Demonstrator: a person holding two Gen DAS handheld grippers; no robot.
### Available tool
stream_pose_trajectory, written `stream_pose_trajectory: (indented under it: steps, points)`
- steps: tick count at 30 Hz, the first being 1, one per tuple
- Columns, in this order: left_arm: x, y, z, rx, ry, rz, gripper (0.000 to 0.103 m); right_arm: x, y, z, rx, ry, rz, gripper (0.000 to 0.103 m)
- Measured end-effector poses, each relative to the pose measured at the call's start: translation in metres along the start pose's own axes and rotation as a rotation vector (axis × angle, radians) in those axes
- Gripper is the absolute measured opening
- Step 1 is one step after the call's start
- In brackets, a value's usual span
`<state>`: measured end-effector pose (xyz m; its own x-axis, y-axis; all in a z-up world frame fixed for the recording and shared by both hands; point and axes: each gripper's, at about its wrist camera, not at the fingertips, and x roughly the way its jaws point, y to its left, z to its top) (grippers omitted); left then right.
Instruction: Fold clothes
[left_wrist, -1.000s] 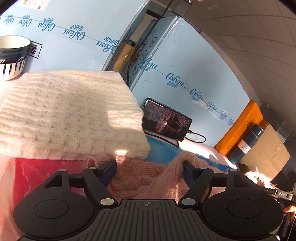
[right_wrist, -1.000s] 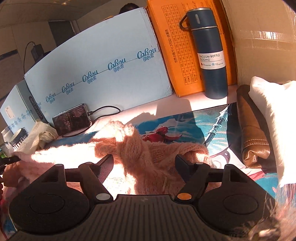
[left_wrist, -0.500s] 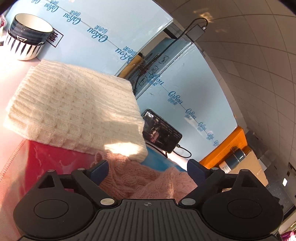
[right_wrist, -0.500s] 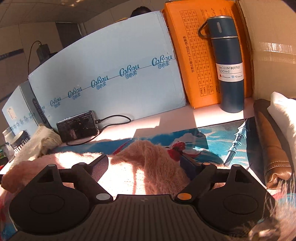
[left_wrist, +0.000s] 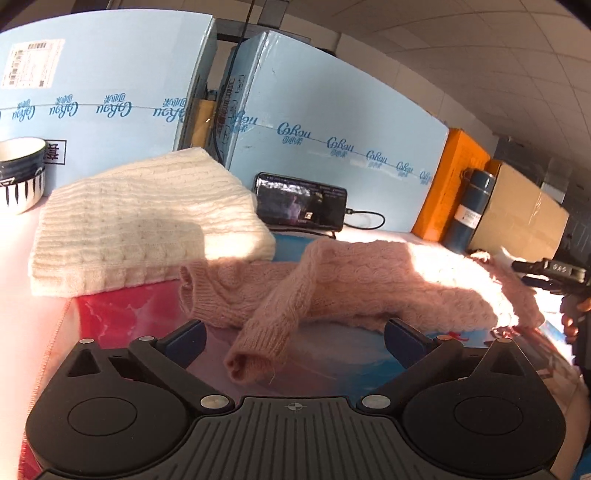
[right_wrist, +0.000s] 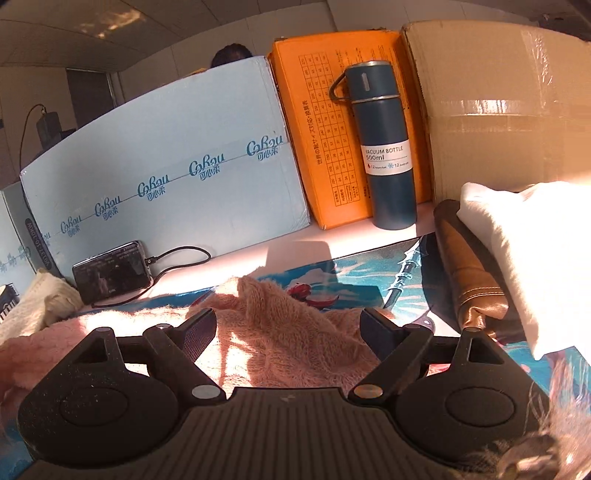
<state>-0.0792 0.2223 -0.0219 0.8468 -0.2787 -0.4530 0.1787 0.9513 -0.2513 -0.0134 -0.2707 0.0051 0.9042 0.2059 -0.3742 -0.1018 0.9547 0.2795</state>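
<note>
A: Where did the pink sweater (left_wrist: 369, 284) sit at that moment?

B: On the printed mat (left_wrist: 122, 310), just in front of the phone (left_wrist: 301, 205). Body lay bunched across the mat, both sleeves crossed at its left end, one cuff pointing back at the left gripper (left_wrist: 293, 338). A folded cream knit (left_wrist: 144, 221) lay left of the phone, touching the pink sleeve's edge.

A: Grippers?

B: Left jaws had just been opening and stood as wide as they go. The cuff lay in the gap, pads clear of it, nothing held. Right gripper (right_wrist: 288, 330) had opened too but slower. Its jaws were wide, pink knit bulged between them, and I saw no pad pressing on it. Read that as released.

A: So a fold just got laid down?

B: My guess: a release after placing the sleeves. The body was still lumpy, not a flat rectangle.

A: How to do the next bit well?

B: Back both grippers straight off so fuzzy yarn doesn't snag on the pads. Then regrip at the hem corners, not mid-fabric, and pull level to flatten before folding. Keep the sleeves inside the outline. Stay clear of the phone cable (right_wrist: 177, 258) and the cream knit.
</note>
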Motion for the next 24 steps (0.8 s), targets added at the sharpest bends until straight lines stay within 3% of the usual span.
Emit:
stream_pose_trajectory:
  steps: [2,3,4,6,9,12,15,17,19,20,24]
  points:
    - [0.002,0.004,0.002,-0.016,-0.011,0.018,0.096,-0.029,-0.013,-0.006,0.108,-0.054,-0.024,0.091]
    - [0.002,0.006,0.004,-0.024,-0.021,0.022,0.075,-0.041,-0.021,-0.009,0.177,-0.062,-0.036,0.091]
    - [0.004,0.008,0.007,-0.033,-0.027,0.028,0.047,-0.052,-0.028,-0.012,0.236,-0.061,-0.04,0.091]
    - [0.007,0.011,0.012,-0.051,-0.031,0.04,0.023,-0.067,-0.038,-0.019,0.309,-0.047,-0.048,0.091]
    - [0.014,0.014,0.018,-0.073,-0.046,0.033,0.01,-0.08,-0.044,-0.027,0.355,-0.029,-0.099,0.091]
    - [0.026,0.025,0.034,-0.124,-0.066,0.038,0.01,-0.074,-0.047,-0.035,0.398,0.025,-0.094,0.091]
    - [0.041,0.038,0.048,-0.204,-0.048,0.092,0.013,-0.064,-0.047,-0.041,0.449,0.05,-0.071,0.091]
    - [0.041,0.044,0.051,-0.231,-0.072,0.13,0.03,-0.059,-0.044,-0.044,0.472,0.055,-0.063,0.091]
    - [0.029,0.049,0.048,-0.262,-0.14,0.159,0.088,-0.053,-0.041,-0.048,0.489,0.063,-0.065,0.091]
    - [0.02,0.051,0.045,-0.296,-0.173,0.185,0.094,-0.05,-0.04,-0.049,0.493,0.063,-0.064,0.091]
    - [0.0,0.058,0.029,-0.383,-0.166,0.19,0.095,-0.041,-0.037,-0.048,0.497,0.048,-0.068,0.091]
